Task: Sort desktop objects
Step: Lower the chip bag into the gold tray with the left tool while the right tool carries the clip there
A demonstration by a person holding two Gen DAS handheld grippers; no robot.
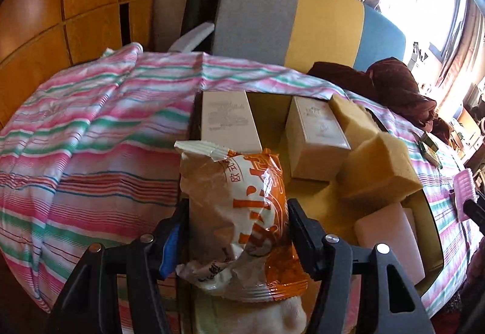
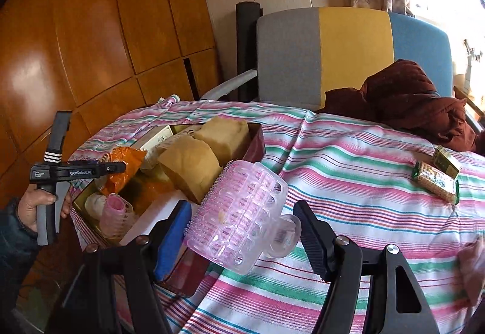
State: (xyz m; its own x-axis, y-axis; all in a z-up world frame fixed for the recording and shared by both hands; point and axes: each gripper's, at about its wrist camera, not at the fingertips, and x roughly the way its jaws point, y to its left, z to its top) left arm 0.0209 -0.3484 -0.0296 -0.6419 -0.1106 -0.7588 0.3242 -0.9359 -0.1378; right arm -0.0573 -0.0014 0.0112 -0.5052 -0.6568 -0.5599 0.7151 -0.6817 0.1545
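Left gripper [image 1: 238, 212] pinches an orange-and-white snack bag [image 1: 239, 206] between both fingers, holding it upright over the near end of the open box [image 2: 257, 134]. Right gripper [image 2: 242, 222] carries a clear pink hair roller clip [image 2: 242, 212]; its blue-padded finger touches the roller's side, but whether the other finger presses it I cannot tell.

Largest first: the striped cloth [image 2: 348, 182] covers the whole table, and a grey, yellow and blue chair [image 2: 348, 55] stands past the far edge with a brown garment [image 2: 403, 100] heaped toward the far right corner. The box sits toward the table's left edge (crowded already), holding two yellow sponges [image 1: 379, 167], two pale cartons [image 1: 315, 140], a white block [image 1: 391, 240] and a second pink roller [image 2: 116, 215]. Near the right edge lie a biscuit packet [image 2: 436, 182] and, touching it, a small green-and-gold box [image 2: 445, 161].
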